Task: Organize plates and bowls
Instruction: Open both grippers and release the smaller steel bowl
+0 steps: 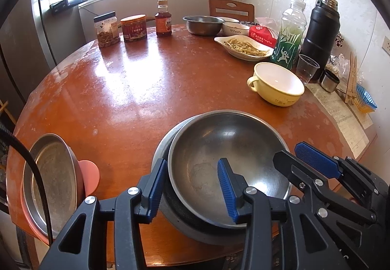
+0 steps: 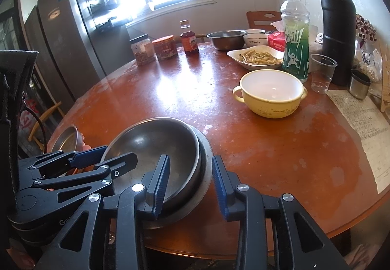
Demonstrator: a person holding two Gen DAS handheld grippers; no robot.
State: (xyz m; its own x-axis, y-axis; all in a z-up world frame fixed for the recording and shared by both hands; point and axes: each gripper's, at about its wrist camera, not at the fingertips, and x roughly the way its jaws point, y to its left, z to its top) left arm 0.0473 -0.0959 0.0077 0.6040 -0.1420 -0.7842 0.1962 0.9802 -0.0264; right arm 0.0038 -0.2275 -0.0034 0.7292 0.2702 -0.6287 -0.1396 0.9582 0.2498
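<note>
A steel bowl [image 1: 234, 148] [image 2: 156, 140] sits nested in a wider grey steel bowl [image 1: 159, 148] [image 2: 207, 148] at the near edge of the round wooden table [image 1: 146, 89]. My left gripper [image 1: 192, 160] straddles the left rim of the stack, one blue pad outside and one inside, with a gap to the metal. My right gripper [image 2: 190, 157] straddles the right rim the same way, its pads off the bowls. Both are open. A yellow two-handled bowl [image 1: 277, 84] [image 2: 270, 92] stands farther right. A tilted steel plate [image 1: 53, 179] leans in a pink dish [image 1: 91, 177] at the left.
At the back stand a steel bowl [image 1: 203, 25], a white bowl [image 1: 235, 28] and a white plate of food [image 1: 243, 47]. Jars [image 1: 107, 30], a sauce bottle [image 1: 163, 20], a green bottle [image 1: 290, 36], a black flask [image 1: 319, 33] and a plastic cup [image 1: 307, 69] line the far and right edges.
</note>
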